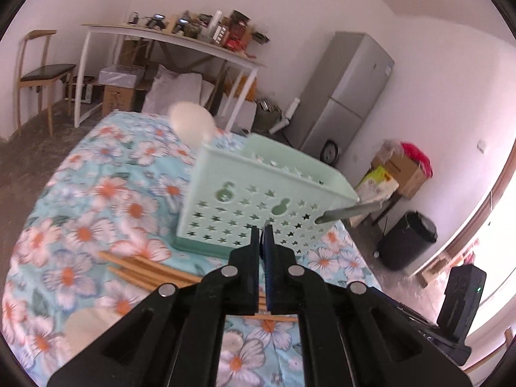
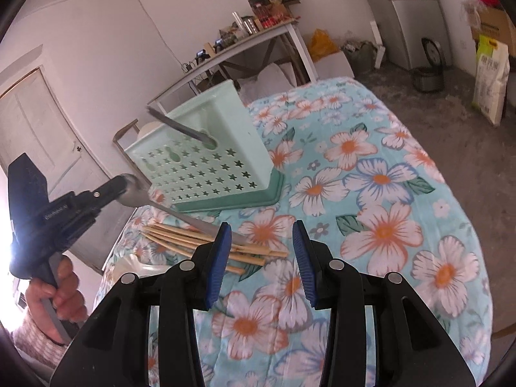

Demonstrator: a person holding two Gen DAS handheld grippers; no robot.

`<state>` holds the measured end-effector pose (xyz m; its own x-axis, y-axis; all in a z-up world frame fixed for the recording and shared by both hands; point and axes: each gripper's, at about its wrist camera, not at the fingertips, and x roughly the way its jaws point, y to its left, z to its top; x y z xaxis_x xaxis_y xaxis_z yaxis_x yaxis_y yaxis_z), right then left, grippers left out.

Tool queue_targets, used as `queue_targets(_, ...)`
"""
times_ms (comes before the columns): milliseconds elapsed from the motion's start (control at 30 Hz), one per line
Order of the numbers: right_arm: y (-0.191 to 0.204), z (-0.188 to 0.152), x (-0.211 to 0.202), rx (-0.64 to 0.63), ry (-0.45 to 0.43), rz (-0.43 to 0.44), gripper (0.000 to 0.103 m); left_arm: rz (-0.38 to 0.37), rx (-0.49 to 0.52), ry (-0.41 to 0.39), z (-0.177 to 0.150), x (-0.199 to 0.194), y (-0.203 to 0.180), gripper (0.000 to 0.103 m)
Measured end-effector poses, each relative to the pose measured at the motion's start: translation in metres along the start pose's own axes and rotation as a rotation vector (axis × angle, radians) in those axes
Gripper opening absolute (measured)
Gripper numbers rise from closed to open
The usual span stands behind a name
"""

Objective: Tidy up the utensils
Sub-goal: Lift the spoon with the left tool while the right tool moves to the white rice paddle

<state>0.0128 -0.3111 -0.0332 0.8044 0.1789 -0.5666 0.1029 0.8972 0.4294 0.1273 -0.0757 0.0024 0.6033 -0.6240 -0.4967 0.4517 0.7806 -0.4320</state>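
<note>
A mint green star-punched basket stands on the floral tablecloth, with a grey metal utensil handle poking out of it. Several bamboo chopsticks lie in front of it. In the right wrist view my left gripper is shut on the bowl of a metal spoon, whose handle slants down over the chopsticks. The left wrist view shows the left gripper with jaws together, and the spoon is hidden there. My right gripper is open and holds nothing, just right of the chopsticks.
A white round object sits behind the basket, and a pale one lies near the table's front left. Beyond the table are a cluttered desk, a chair, a fridge, boxes and a black bin.
</note>
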Motion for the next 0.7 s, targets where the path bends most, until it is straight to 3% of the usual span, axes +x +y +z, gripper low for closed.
queue_targets(333, 0.031, -0.012, -0.005, -0.065, 0.012, 0.036, 0.046, 0.068, -0.118, -0.152, 0.012, -0.101, 0.056, 0.002)
queue_targets(700, 0.136, -0.047, 0.041, -0.359, 0.178, 0.179, 0.062, 0.194, -0.222, -0.305, 0.009, -0.178, 0.116, 0.002)
